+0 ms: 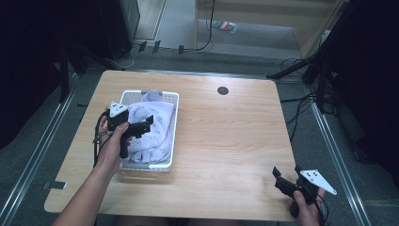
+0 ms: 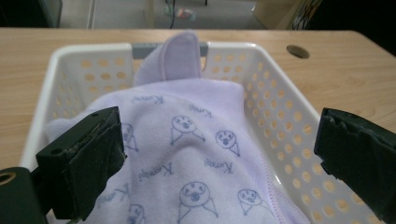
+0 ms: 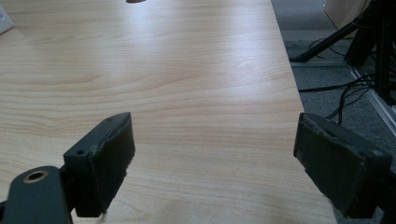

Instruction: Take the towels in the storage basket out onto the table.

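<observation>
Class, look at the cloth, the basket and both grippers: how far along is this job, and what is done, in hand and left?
Done: the lilac cloth lies bunched inside the white basket, one corner standing over the far rim. In hand: the left gripper hovers over the cloth, jaws open, gripping nothing. The right gripper waits open over bare table. Left: probably only tucking the corner in or withdrawing, though I can't be sure.

A wooden table (image 1: pixel 226 141) stands on grey carpet (image 1: pixel 188 61). A round dark grommet (image 1: pixel 223 90) sits near its far edge. Black cables (image 1: pixel 301 101) trail over the floor at the right, beside dark stand legs (image 1: pixel 291 69). A small colourful item (image 1: pixel 225 26) lies on the floor beyond.
</observation>
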`<move>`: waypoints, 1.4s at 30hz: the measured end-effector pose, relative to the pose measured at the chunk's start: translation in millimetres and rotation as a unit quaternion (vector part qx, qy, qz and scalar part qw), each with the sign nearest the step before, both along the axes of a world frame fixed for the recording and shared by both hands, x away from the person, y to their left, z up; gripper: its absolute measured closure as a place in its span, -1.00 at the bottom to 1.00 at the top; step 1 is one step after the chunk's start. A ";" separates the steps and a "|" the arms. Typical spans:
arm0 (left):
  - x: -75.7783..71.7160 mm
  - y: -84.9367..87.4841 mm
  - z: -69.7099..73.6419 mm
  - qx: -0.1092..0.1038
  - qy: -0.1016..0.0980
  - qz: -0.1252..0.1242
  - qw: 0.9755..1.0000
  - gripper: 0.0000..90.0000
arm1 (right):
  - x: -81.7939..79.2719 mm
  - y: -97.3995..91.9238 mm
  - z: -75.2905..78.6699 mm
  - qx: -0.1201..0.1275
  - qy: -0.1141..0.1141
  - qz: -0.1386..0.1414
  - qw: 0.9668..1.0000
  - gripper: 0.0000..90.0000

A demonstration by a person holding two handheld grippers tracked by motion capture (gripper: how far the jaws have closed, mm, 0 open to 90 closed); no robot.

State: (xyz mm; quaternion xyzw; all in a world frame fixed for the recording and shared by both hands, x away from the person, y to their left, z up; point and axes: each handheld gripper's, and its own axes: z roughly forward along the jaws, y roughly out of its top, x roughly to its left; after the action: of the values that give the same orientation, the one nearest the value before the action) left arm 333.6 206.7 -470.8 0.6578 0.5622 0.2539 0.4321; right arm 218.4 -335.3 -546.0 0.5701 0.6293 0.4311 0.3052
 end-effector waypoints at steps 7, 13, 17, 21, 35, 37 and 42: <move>19.8 -12.9 -22.5 0.022 0.062 -0.006 0.998 -0.98 | 0.0 -0.5 -0.1 0.000 -0.001 0.002 1.000 -0.72; 34.3 -23.9 -39.1 0.052 0.118 -0.015 0.992 -1.00 | 0.1 0.0 0.0 0.001 0.000 0.002 1.000 -0.72; 39.3 -29.0 -46.6 0.071 0.130 -0.016 0.989 -1.00 | 0.1 -0.1 0.0 0.001 0.000 0.002 1.000 -0.72; 41.6 -33.6 -53.9 0.107 0.136 -0.018 0.985 -1.00 | 0.0 0.0 0.0 0.001 -0.001 0.003 1.000 -0.72; 36.3 -43.6 -68.4 0.199 0.107 -0.046 0.973 -1.00 | -0.2 -0.1 -0.1 -0.001 -0.002 0.003 1.000 -0.72; 36.8 -43.9 -67.5 0.195 0.114 -0.044 0.973 -1.00 | -0.1 -0.1 -0.1 -0.001 -0.002 0.002 1.000 -0.72; 35.8 -42.8 -61.6 0.206 0.116 -0.011 0.971 -0.40 | 0.0 -0.2 -0.1 -0.001 -0.002 0.001 1.000 -0.72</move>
State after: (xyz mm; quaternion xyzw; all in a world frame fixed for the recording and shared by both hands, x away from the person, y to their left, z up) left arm 369.4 163.9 -532.4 0.7639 0.5369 0.2814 0.2214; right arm 218.4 -335.5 -546.1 0.5683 0.6298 0.4321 0.3061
